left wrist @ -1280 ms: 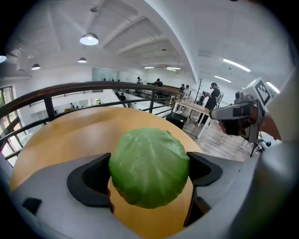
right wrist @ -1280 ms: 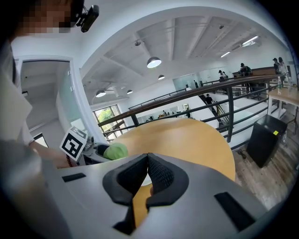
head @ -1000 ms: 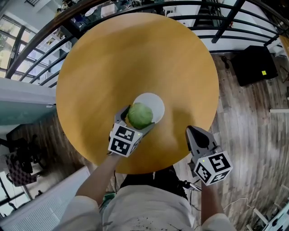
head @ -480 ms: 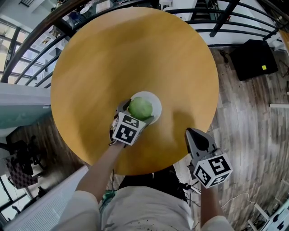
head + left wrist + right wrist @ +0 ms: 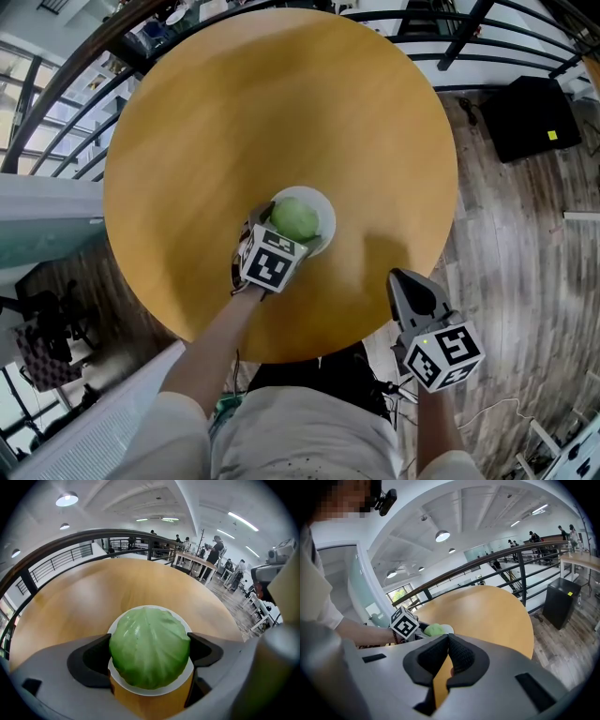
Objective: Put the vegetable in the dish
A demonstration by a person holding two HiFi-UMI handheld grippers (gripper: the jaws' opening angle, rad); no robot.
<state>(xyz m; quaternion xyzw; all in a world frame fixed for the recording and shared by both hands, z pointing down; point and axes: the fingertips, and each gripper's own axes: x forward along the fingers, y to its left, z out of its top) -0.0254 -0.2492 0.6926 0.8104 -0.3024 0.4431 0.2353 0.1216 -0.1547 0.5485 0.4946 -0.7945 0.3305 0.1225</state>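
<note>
At the far left a dark railing (image 5: 58,101) curves round the round wooden table (image 5: 234,122), which fills most of the head view. Near the table's front edge the person's left forearm (image 5: 214,342) reaches in with the left gripper (image 5: 289,232), its marker cube (image 5: 272,261) facing up. In the left gripper view the two jaws stand apart with the green cabbage (image 5: 150,651) between them, each jaw pressed against one side of it, so this gripper is clamped on the cabbage. The cabbage (image 5: 294,218) hangs directly over the white dish (image 5: 324,212), low enough that the dish's rim (image 5: 149,692) shows as a thin ring round it; whether it rests on the dish cannot be told. The dish stands on the table just ahead of the cube. Further right, the right gripper (image 5: 405,281) is held at the table's near right edge, well apart from the dish. In the right gripper view its jaws (image 5: 448,641) meet at the tips with nothing between them, and beyond them the left cube (image 5: 404,623) and the cabbage (image 5: 435,629) show small on the table. At the far right a black box (image 5: 527,131) sits on the plank floor (image 5: 525,272)
</note>
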